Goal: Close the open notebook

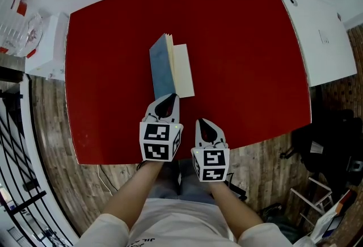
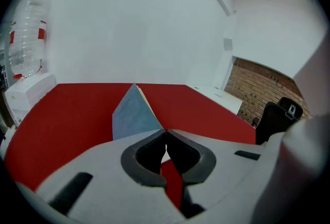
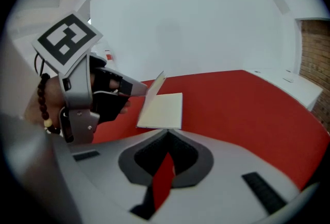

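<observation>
A notebook lies mid-table on the red table [image 1: 244,58]. Its blue cover [image 1: 161,70] stands raised, while the cream pages [image 1: 185,68] lie flat to its right. My left gripper [image 1: 166,98] is shut at the cover's near edge, and the blue cover [image 2: 133,114] runs straight into the closed tips of the left gripper [image 2: 164,130]. In the right gripper view the left gripper [image 3: 135,89] meets the tilted cover [image 3: 154,86] above the flat pages [image 3: 164,110]. The right gripper [image 1: 206,122] hovers near the table's front edge, shut and holding nothing, with the right gripper [image 3: 167,133] short of the pages.
A white counter [image 1: 320,30] adjoins the table on the right. A clear plastic bottle [image 1: 17,24] and a white box [image 1: 52,47] sit off the left edge. A black chair [image 1: 332,146] stands on the wood floor at right.
</observation>
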`<state>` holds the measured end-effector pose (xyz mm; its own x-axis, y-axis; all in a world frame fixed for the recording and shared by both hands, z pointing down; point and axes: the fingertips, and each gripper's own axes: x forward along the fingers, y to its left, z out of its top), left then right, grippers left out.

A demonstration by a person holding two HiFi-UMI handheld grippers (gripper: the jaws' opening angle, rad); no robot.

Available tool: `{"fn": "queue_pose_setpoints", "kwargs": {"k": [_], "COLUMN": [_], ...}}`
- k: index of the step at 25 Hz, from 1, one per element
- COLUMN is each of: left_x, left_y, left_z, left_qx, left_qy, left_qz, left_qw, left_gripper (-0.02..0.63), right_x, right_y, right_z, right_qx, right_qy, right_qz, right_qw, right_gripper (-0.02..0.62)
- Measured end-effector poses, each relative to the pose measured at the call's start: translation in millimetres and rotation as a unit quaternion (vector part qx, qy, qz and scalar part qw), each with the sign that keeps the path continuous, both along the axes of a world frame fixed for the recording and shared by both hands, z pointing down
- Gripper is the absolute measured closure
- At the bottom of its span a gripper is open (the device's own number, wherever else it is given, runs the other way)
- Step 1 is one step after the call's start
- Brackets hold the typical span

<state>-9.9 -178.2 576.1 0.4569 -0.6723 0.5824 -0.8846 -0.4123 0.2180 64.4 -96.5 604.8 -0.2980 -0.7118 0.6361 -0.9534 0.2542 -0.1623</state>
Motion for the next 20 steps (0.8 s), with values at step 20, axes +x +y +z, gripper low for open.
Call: {"fn": "queue_pose_setpoints", "kwargs": {"k": [20], "left_x": [63], "left_y": [-3], "left_z": [106], "left_qx": [-0.071], "left_qy": [-0.050], "left_qz": [0.029], "left_qw": [0.9958], "left_gripper": [0.595], "right_x": [60], "right_y": [12], "right_z": [38], "right_qx": [-0.030], "right_qy": [0.006], "right_qz": [0.037], "right_qw": [0.999], "right_gripper": [0.592]}}
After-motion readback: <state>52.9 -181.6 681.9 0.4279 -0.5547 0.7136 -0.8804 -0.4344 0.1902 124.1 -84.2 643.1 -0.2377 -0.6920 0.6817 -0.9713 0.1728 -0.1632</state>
